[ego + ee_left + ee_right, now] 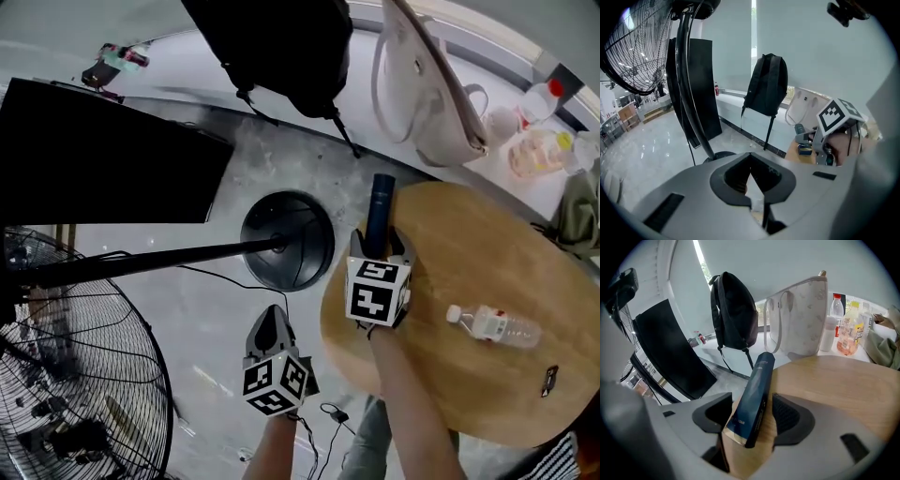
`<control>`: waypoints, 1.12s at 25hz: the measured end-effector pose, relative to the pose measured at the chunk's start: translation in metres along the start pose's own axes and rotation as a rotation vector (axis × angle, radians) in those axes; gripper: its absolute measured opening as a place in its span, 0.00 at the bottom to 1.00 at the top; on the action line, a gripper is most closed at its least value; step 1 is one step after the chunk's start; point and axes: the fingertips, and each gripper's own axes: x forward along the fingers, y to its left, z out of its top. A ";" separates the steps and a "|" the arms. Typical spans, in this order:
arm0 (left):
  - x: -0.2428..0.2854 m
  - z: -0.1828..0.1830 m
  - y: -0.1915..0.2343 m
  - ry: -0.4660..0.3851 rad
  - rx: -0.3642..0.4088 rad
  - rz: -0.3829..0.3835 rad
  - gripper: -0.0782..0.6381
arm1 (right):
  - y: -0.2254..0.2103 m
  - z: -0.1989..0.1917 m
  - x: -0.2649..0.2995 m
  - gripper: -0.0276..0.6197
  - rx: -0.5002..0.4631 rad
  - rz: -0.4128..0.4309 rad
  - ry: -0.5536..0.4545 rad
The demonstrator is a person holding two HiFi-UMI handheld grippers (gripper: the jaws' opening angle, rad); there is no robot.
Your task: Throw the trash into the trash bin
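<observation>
A long dark blue box (pixel 380 214) (pixel 752 401) lies slanted at the left edge of the round wooden table (pixel 487 234), its far end poking past the rim. My right gripper (pixel 378 242) (pixel 754 413) stands open around its near end; bare wood shows between the box and the right pad. A clear plastic bottle (pixel 494 325) lies on the table to the right. My left gripper (pixel 271 319) (pixel 757 201) hangs over the floor left of the table, jaws together, holding nothing. A tall black box (pixel 94 159) (pixel 693 84) stands at the far left.
A floor fan (pixel 75 375) with a round black base (pixel 287 240) and slanted pole stands between the black box and the table. A black backpack (pixel 281 47), a pale bag (pixel 422 84) and drink bottles (pixel 539 141) sit along the ledge. A small dark item (pixel 549 379) lies on the table.
</observation>
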 end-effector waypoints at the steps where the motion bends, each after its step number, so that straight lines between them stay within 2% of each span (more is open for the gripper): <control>1: 0.000 -0.001 -0.001 0.002 -0.002 0.000 0.13 | -0.001 0.000 0.001 0.46 0.002 -0.004 0.005; 5: 0.001 -0.003 -0.002 0.006 -0.016 -0.003 0.13 | -0.004 -0.001 0.002 0.43 -0.039 -0.030 0.020; 9: 0.002 -0.005 -0.004 0.003 -0.030 -0.003 0.13 | -0.009 -0.005 0.000 0.35 -0.087 -0.048 0.033; 18: -0.003 -0.007 -0.006 -0.003 -0.028 -0.011 0.13 | -0.012 -0.003 -0.002 0.28 -0.173 -0.057 0.047; 24: -0.011 -0.005 -0.017 -0.001 -0.027 -0.021 0.13 | -0.025 0.010 -0.029 0.26 -0.151 -0.044 0.007; 28: -0.024 0.008 -0.045 -0.022 -0.008 -0.069 0.13 | -0.040 0.014 -0.070 0.26 -0.128 -0.037 -0.020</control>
